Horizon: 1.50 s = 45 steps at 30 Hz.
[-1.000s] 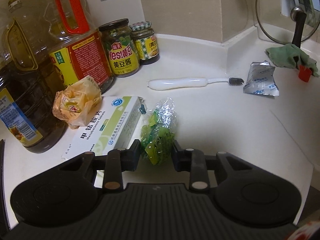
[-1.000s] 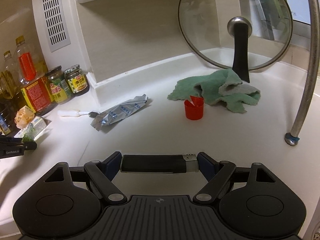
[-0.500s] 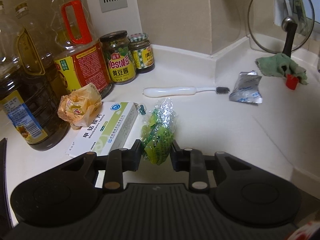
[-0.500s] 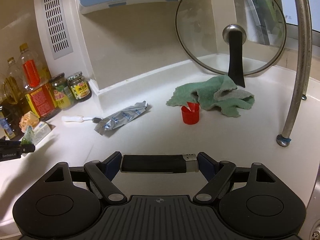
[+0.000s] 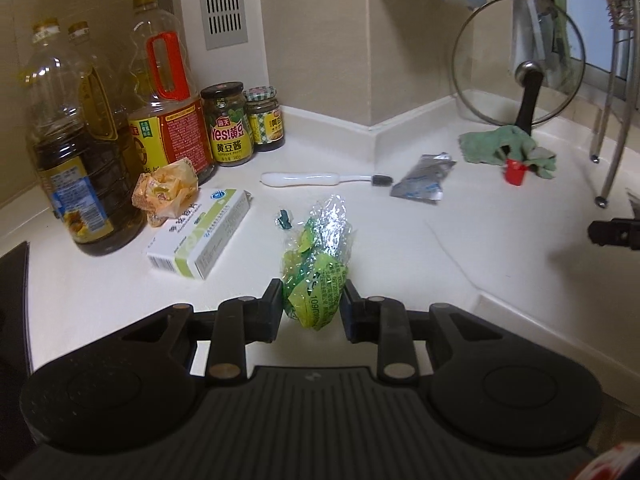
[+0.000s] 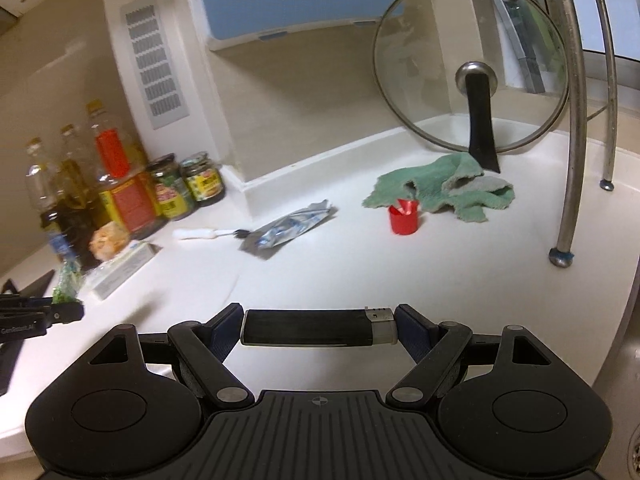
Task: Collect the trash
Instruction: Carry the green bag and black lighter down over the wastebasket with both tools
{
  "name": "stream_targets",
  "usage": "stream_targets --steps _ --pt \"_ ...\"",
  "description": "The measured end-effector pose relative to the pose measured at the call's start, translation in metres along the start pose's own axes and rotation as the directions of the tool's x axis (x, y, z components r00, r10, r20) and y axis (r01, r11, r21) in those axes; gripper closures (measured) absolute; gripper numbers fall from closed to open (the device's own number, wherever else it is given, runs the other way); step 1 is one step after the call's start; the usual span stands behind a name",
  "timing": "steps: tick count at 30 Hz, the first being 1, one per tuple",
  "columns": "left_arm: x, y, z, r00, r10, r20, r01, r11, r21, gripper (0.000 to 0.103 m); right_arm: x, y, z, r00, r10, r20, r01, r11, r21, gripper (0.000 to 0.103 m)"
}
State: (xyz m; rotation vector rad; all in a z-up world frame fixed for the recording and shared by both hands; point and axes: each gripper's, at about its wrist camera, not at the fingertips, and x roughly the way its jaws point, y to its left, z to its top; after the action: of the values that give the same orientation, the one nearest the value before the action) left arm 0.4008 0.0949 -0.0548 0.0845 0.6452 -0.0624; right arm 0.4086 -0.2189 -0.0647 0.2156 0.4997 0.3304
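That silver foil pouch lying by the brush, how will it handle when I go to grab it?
The silver foil pouch lies flat and crumpled, so it is probably light and floppy, likely to bend rather than lift stiffly. Its shiny film may slide on the smooth white counter if pushed. A pinch on its raised, torn-looking end seems safer than a flat approach.

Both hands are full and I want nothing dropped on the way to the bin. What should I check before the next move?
1. Left gripper jaws shut on green wrapper: ok.
2. Wrapper lifted off the counter: ok.
3. Right gripper jaws clamp lighter end to end: ok.
4. Grippers apart from each other: ok.
5. Bin location: cannot tell, not in view.
6. Trash left behind, foil pouch, yellow wrapper: not ok.
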Motion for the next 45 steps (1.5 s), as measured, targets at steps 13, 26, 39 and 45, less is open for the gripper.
stream_targets --steps 13,26,39,45 --pt "-0.092 -0.057 -0.054 1.000 -0.011 0.003 0.011 0.998 -0.059 0.076 -0.066 0.033 -0.046 0.978 0.197 -0.074 -0.198 0.980 -0.015 0.022" --pt "-0.136 -0.087 -0.122 0.996 0.036 -0.085 -0.048 0.989 -0.137 0.076 -0.085 0.057 -0.104 0.923 0.304 -0.234 -0.317 0.948 -0.019 0.022" --pt "-0.111 -0.072 -0.155 0.983 -0.032 -0.181 0.012 0.994 -0.105 0.076 -0.064 0.072 -0.146 0.919 0.218 -0.328 -0.211 0.976 0.058 0.022" --pt "-0.081 -0.062 -0.162 0.968 -0.102 -0.228 0.088 0.994 -0.069 0.076 -0.045 0.071 -0.162 0.928 0.126 -0.350 -0.095 0.990 0.105 0.022"
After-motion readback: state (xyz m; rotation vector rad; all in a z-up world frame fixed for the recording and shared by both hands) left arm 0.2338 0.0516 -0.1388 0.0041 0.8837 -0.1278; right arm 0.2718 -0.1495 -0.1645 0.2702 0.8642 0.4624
